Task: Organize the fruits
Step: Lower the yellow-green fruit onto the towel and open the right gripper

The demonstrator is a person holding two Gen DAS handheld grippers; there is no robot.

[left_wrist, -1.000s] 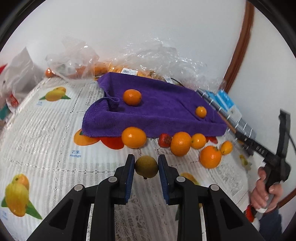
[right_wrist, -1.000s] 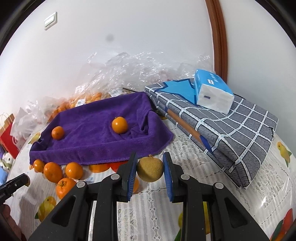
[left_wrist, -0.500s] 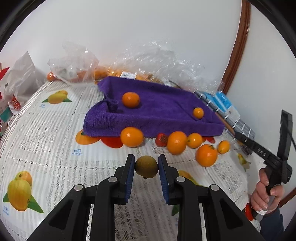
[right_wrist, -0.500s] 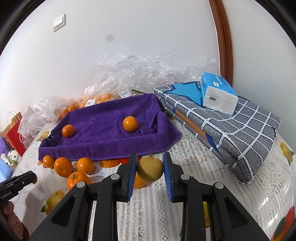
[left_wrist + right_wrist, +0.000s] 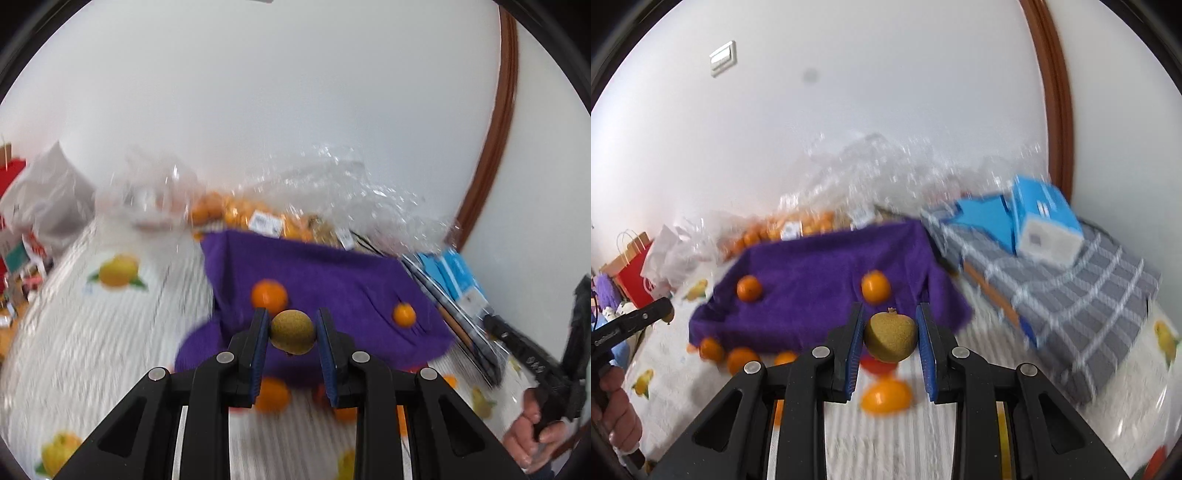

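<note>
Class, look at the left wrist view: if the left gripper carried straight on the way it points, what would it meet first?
Probably the purple towel, near the orange lying on it just beyond the jaws. The left gripper is shut on a brown-green fruit. Blur leaves depth uncertain.

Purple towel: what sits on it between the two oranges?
Nothing: in the right wrist view the purple towel is bare cloth between the left orange and the right orange.
</note>
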